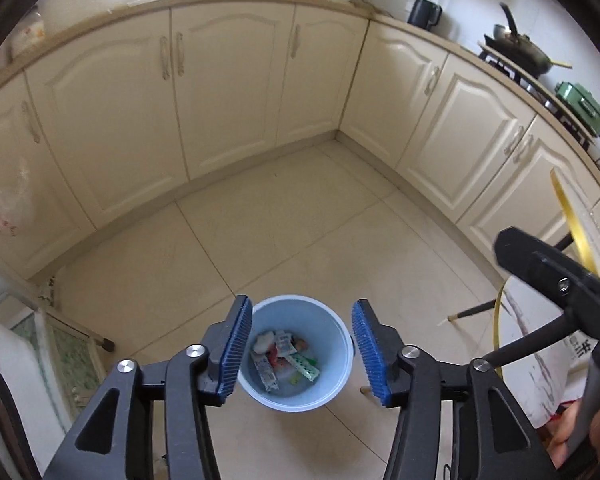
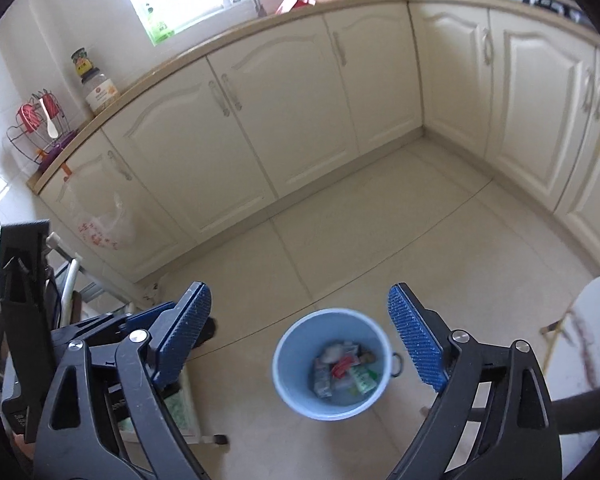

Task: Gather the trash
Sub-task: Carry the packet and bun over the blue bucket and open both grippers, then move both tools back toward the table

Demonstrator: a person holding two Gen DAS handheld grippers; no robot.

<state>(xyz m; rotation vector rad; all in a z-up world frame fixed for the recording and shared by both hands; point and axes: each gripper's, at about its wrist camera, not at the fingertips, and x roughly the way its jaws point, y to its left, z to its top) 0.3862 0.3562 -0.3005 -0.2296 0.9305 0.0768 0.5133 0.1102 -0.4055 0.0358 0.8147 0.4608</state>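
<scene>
A light blue bin [image 1: 332,388] stands on the tiled floor, directly below both grippers. It holds several pieces of trash [image 1: 286,358]: wrappers in white, red and green. My left gripper [image 1: 300,350] is open and empty, high above the bin. My right gripper [image 2: 300,334] is open and empty, also above the bin [image 2: 296,376], with the trash [image 2: 346,370] showing inside. The right gripper's black frame [image 1: 556,280] shows at the right of the left wrist view. The left gripper's frame [image 2: 100,332] shows at the left of the right wrist view.
Cream kitchen cabinets [image 1: 228,92] line the far and right walls under a countertop with a kettle [image 1: 424,12] and a wok [image 1: 520,50]. A white round table [image 1: 540,360] with black legs stands at right. A stool with a green cushion [image 1: 68,356] stands at left. A plastic bag [image 2: 104,224] hangs on a cabinet.
</scene>
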